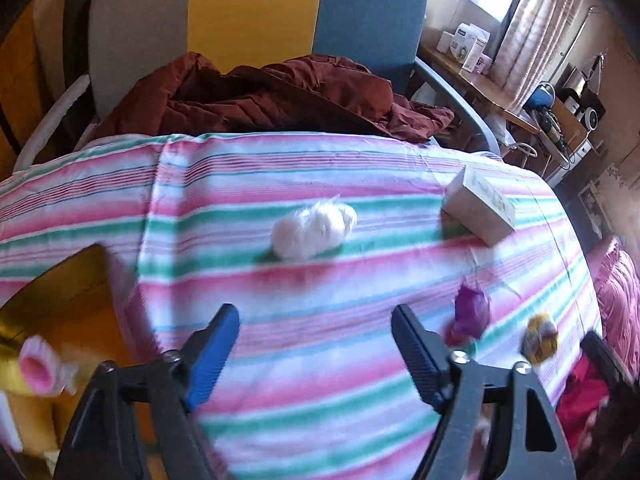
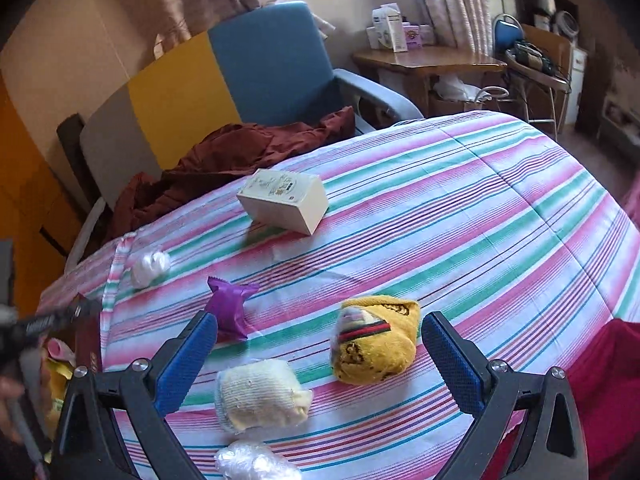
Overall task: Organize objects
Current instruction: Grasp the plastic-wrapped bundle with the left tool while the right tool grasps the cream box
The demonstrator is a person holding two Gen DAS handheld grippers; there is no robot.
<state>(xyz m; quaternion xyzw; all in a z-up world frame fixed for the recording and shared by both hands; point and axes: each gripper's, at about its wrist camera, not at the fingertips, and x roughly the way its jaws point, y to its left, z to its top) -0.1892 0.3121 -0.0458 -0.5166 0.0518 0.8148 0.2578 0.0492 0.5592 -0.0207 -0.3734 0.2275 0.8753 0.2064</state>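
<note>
On the striped bedspread (image 2: pixel 460 208) lie a white box (image 2: pixel 282 200), a purple wrapper (image 2: pixel 230 306), a white fluffy bundle (image 2: pixel 150 266), a yellow rolled sock (image 2: pixel 376 340), a pale cream rolled sock (image 2: pixel 260 398) and a clear plastic bundle (image 2: pixel 252 462). My right gripper (image 2: pixel 318 338) is open and empty, just above the yellow and cream socks. My left gripper (image 1: pixel 316 328) is open and empty over the bedspread (image 1: pixel 320 400), short of the white bundle (image 1: pixel 312 232). The box (image 1: pixel 480 204), the purple wrapper (image 1: pixel 472 312) and the yellow sock (image 1: pixel 542 336) lie to its right.
A cardboard box (image 1: pixel 60 320) at the bed's left edge holds a pink rolled item (image 1: pixel 36 372). A maroon quilt (image 1: pixel 260 96) lies on a chair (image 2: pixel 272 64) behind the bed. A wooden table (image 2: pixel 424 60) with cartons stands by the window. Red cloth (image 2: pixel 600 392) lies at the right.
</note>
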